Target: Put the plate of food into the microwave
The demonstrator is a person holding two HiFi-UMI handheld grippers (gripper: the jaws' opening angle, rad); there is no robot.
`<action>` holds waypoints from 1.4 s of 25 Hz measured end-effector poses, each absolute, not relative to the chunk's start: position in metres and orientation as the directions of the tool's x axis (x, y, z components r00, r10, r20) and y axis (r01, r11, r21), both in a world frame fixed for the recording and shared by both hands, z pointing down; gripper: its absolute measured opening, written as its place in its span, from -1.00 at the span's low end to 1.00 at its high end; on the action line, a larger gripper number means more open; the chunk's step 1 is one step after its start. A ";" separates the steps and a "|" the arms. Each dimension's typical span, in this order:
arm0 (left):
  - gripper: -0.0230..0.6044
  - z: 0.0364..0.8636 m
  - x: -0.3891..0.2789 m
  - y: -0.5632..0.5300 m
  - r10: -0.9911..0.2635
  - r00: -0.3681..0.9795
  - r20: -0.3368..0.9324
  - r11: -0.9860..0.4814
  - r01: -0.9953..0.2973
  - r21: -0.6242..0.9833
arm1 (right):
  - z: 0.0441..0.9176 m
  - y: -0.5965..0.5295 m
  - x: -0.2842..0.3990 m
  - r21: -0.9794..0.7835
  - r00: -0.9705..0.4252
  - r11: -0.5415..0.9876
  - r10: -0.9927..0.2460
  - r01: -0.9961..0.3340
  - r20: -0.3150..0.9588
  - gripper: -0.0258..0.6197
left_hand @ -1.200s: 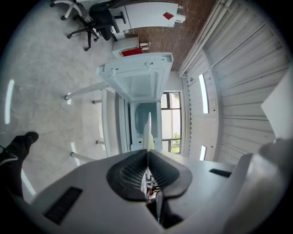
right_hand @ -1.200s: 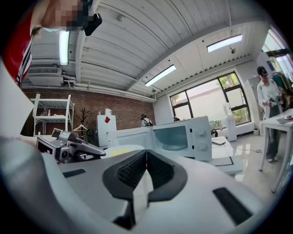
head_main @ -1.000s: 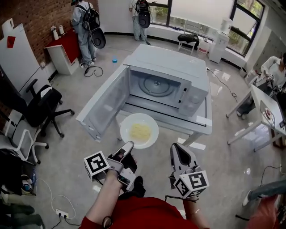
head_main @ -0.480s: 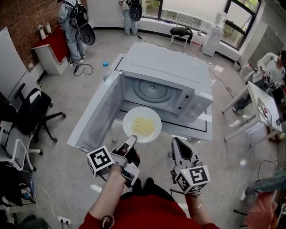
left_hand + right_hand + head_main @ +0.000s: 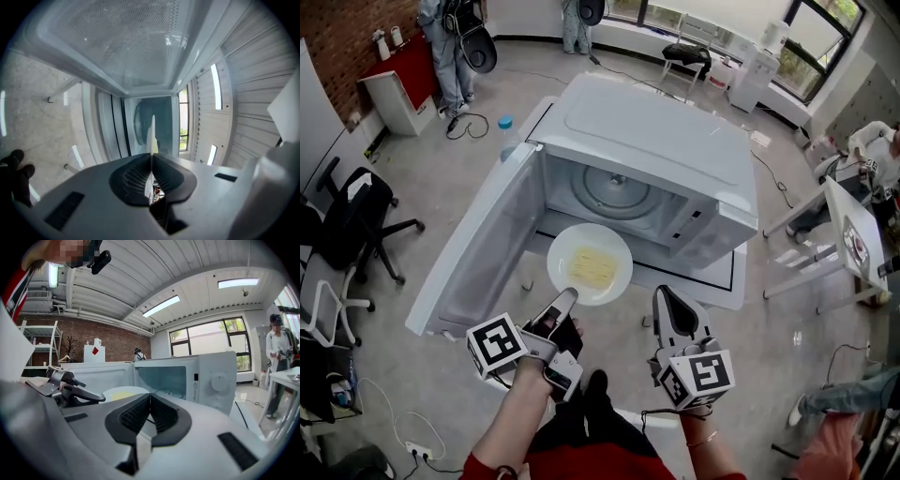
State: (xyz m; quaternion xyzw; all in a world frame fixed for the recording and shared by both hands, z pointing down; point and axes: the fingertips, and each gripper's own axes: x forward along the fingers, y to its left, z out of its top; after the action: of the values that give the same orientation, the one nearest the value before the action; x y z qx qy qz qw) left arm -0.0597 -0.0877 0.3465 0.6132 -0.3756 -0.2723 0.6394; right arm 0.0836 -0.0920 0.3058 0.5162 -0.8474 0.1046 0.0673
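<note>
A white plate (image 5: pixel 590 264) with yellow food hangs level just in front of the open microwave (image 5: pixel 656 141). My left gripper (image 5: pixel 565 300) is shut on the plate's near rim. In the left gripper view the plate (image 5: pixel 151 136) shows edge-on between the pads, with the cavity and its glass turntable (image 5: pixel 140 124) behind. The microwave door (image 5: pixel 478 253) is swung wide to the left. The turntable (image 5: pixel 614 192) is bare. To the right of the plate my right gripper (image 5: pixel 668 298) is shut and holds nothing. Its own view shows the plate (image 5: pixel 123 392) and the microwave's control panel (image 5: pixel 213 378).
The microwave stands on a low white table (image 5: pixel 727 281). Black office chairs (image 5: pixel 347 225) stand at the left. A red cabinet (image 5: pixel 398 84) and two people are at the back. A desk (image 5: pixel 853 234) stands at the right, and a blue-capped bottle (image 5: pixel 504 127) is on the floor.
The plate, held in my left gripper, has moved forward to the microwave's opening. Both grippers and the head have come closer to the microwave.
</note>
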 end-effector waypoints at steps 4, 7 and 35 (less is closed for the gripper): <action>-0.86 0.350 -0.048 -0.099 -0.817 0.570 0.080 0.074 -0.034 0.997 | 0.318 -0.103 0.079 -0.096 -0.476 0.467 -0.850 -0.879 0.227 -0.87; -0.86 0.361 -0.042 -0.110 -0.823 0.563 0.069 0.057 -0.039 0.998 | 0.327 -0.112 0.078 -0.081 -0.496 0.491 -0.840 -0.867 0.217 -0.87; -0.86 0.382 -0.026 -0.287 -0.873 0.487 0.037 -0.021 -0.113 0.993 | 0.351 -0.207 0.054 0.060 -0.507 0.524 -0.843 -0.850 0.179 -0.87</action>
State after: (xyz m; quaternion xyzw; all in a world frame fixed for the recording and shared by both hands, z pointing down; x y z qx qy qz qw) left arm -0.0256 -0.2874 0.3819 0.6360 -0.3876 -0.3259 0.5823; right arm 0.0539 -0.2070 0.3507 0.4876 -0.8679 0.0180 0.0933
